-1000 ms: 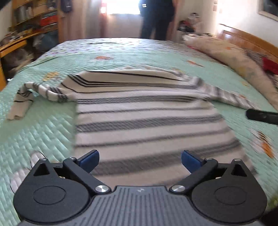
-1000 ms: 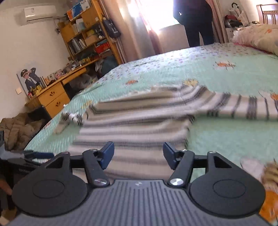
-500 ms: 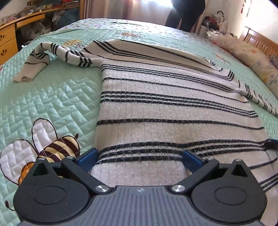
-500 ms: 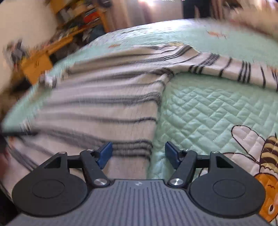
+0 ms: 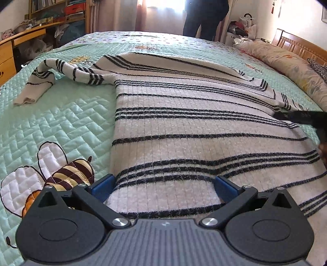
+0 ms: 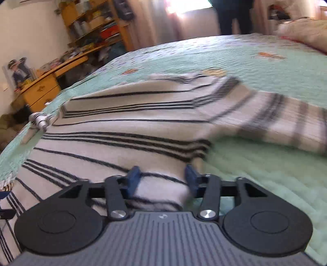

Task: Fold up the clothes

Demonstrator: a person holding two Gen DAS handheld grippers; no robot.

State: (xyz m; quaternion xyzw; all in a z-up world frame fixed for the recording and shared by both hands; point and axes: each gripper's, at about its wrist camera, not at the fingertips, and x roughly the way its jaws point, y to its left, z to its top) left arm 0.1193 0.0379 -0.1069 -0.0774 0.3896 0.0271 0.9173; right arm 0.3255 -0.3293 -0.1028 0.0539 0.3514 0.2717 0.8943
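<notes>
Bedroom scene — we have a bed (image 5: pixel 61 114) with a mint quilted cover, a wooden desk (image 6: pixel 43 88) and shelves in the upper left of the right wrist view, and a person (image 5: pixel 205 17) standing at the window at top centre.

One striped sweater (image 5: pixel 194 126) lies spread over the cover, filling the middle of both frames. We count two sleeves: one sleeve (image 5: pixel 51 77) crumpled toward the upper left of the left wrist view, the other sleeve (image 6: pixel 286 120) stretched to the right edge of the right wrist view. The far part of the sweater near the collar looks doubled over, though we cannot tell how.

Two grippers. Left gripper (image 5: pixel 163 184) sits low over the near hem, fingers wide apart, cloth between them but not pinched. Right gripper (image 6: pixel 161 176) sits at the sweater's right side edge, fingers narrower with knit bunched between them — we cannot tell if they bite, since that view is blurred.

Our judgement: both grippers are working the hem end, which fits either taking hold for a fold or letting go after laying the sweater out. Any fold would call for both corners held evenly.
</notes>
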